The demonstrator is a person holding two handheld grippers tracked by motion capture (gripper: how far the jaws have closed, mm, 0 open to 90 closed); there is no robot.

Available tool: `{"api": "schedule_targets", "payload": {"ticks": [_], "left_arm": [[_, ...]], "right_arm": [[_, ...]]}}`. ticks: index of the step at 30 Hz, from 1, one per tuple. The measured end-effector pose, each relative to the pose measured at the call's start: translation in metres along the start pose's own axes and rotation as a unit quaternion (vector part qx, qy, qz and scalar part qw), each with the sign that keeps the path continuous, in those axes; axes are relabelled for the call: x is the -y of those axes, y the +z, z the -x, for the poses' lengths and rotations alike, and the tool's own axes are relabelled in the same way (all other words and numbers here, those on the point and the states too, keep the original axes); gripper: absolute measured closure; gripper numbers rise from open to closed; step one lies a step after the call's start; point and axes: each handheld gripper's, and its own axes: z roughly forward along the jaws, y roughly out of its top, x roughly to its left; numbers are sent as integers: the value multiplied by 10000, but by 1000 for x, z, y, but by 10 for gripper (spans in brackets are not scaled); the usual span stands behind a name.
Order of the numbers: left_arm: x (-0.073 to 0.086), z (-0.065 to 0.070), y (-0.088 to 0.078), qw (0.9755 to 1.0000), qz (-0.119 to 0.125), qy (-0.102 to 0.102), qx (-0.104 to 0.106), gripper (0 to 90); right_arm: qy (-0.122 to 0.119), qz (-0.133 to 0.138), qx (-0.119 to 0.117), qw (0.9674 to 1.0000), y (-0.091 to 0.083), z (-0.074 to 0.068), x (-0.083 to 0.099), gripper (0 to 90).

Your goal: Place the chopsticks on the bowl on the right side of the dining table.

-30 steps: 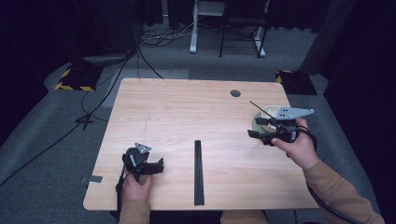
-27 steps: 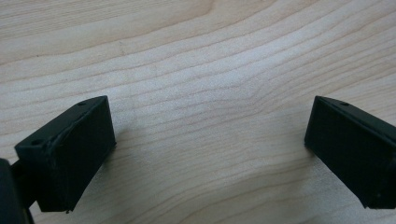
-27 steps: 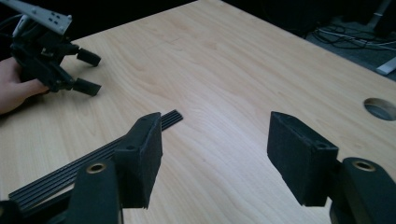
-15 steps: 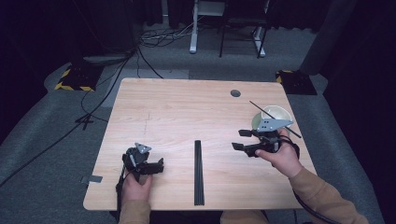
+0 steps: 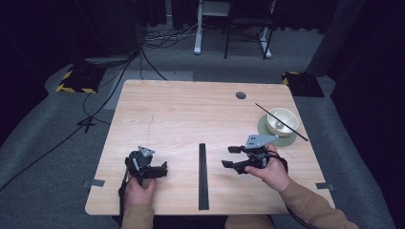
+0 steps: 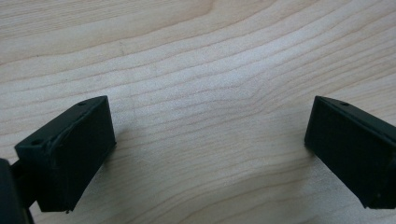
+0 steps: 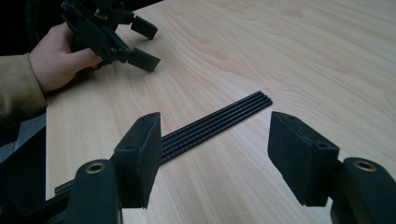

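Moved down from the bowl (image 5: 282,121) toward the rods (image 5: 203,176) — right gripper (image 5: 234,156), jaws spread, nothing between; left gripper (image 5: 160,170) likewise spread, over bare table (image 5: 181,114).

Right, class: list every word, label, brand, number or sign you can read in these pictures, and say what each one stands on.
There are none: no readable text on the table, the black sticks, the bowl, the left gripper or the right gripper.

Black chopsticks (image 5: 203,176) flat, bundled, mid-table
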Motion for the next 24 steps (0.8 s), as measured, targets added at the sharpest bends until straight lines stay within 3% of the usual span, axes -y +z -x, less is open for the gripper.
{"api": "schedule_targets", "payload": {"ticks": [7, 12, 19, 24], "left_arm": [[0, 0, 0, 10000, 1, -1, -3, 19], [0, 0, 0, 10000, -7, -5, -7, 19], [0, 0, 0, 10000, -5, -4, -8, 19], [0, 0, 0, 10000, -7, -4, -8, 19]], "right_arm": [[-104, -58, 38, 9999, 17, -8, 9, 356], [-49, 55, -136, 9999, 31, -18, 18, 348], [14, 123, -128, 9998, 40, -24, 26, 343], [-62, 29, -4, 10000, 48, -30, 33, 337]]}}
